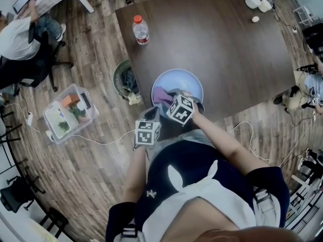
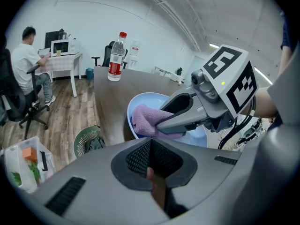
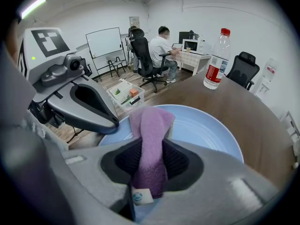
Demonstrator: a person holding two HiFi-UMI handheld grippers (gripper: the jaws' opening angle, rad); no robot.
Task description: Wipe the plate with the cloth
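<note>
A light blue plate (image 1: 189,79) lies at the near edge of the dark wooden table (image 1: 227,49). My right gripper (image 1: 171,99) reaches over its near part and is shut on a purple cloth (image 3: 151,139), which hangs between the jaws above the plate (image 3: 206,125). A white label shows at the cloth's lower end. In the left gripper view the cloth (image 2: 146,120) rests in the plate (image 2: 139,102) under the right gripper (image 2: 185,118). My left gripper (image 1: 150,119) stays just left of the plate by the table's edge, jaws together (image 2: 152,175), holding nothing that I can make out.
A water bottle (image 1: 141,30) stands at the table's far left. A green basket (image 1: 123,77) and a clear plastic box (image 1: 70,112) sit on the floor to the left. A seated person (image 1: 17,34) works at a far desk. White items (image 1: 257,1) lie at the table's far right.
</note>
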